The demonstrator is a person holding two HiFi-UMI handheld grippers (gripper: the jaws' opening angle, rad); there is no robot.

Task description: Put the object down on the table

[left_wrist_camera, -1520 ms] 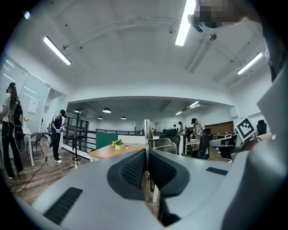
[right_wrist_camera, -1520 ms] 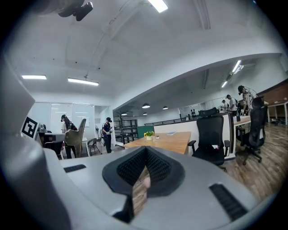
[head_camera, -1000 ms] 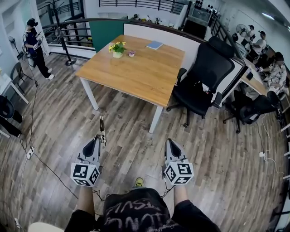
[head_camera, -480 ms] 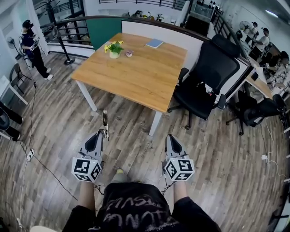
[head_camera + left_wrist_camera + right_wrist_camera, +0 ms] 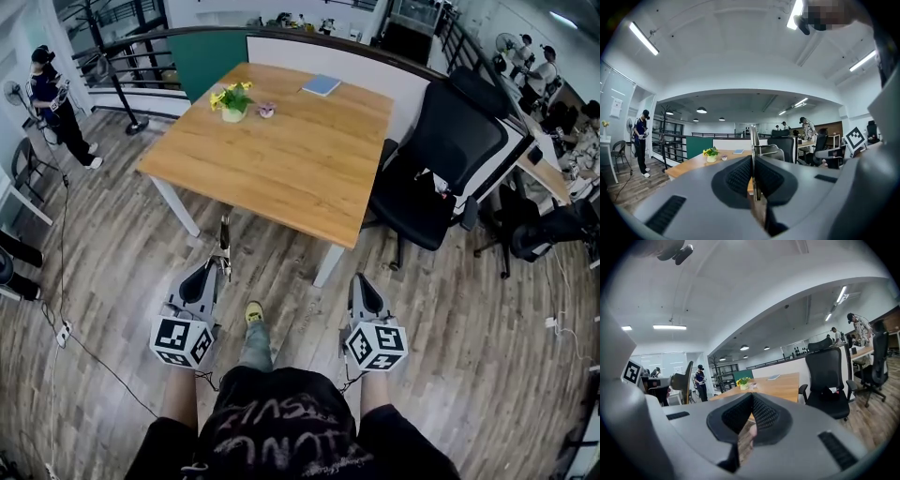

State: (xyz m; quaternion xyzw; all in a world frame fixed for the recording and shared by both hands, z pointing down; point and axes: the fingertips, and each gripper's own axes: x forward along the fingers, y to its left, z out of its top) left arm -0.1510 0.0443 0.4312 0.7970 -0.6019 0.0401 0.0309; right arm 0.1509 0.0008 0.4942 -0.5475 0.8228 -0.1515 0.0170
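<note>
I'm looking down on an office with a plank floor (image 5: 112,253). The wooden table (image 5: 281,159) stands ahead, apart from both grippers. My left gripper (image 5: 217,274) is pinched tight on a thin metal piece (image 5: 225,239), which sticks out past the jaw tips above the floor. My right gripper (image 5: 359,283) is pressed together, with nothing in it.

Thin object (image 5: 224,242) unidentifiable, small table item (image 5: 267,111) indistinct

The scrawled white print on the black shirt (image 5: 281,427) is unreadable.
</note>
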